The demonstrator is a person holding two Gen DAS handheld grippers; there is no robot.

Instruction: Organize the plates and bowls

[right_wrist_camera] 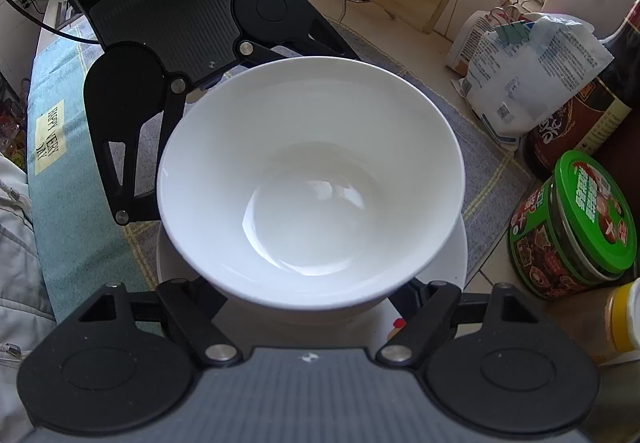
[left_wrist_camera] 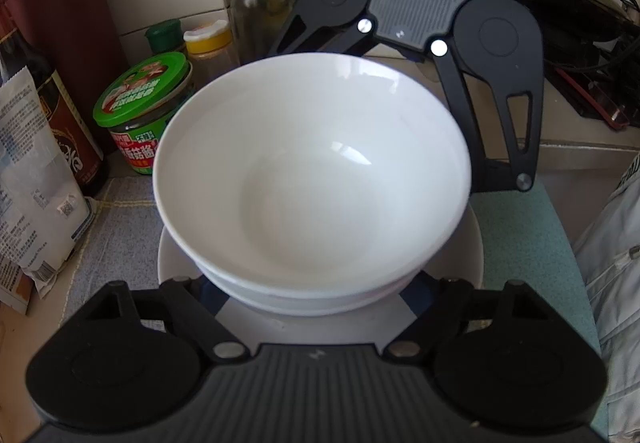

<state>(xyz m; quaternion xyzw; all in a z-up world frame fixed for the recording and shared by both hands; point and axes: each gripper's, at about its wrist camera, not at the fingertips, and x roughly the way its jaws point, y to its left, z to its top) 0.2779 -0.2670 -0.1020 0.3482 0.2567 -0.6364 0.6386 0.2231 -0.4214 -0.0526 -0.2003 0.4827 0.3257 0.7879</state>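
Right of the green-lidded jar, stacked white bowls sit on a white plate, with the left gripper and right gripper flanking them, fingertips hidden under the rims, grip unclear.

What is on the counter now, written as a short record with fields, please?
top bowl: white, empty, nested in a lower bowl
plate: white, under the bowl stack
mat: grey and teal cloth under the plate
green-lidded jar: upright, beside the stack
left gripper: reaches under the top bowl, tips hidden
right gripper: opposite side, tips hidden
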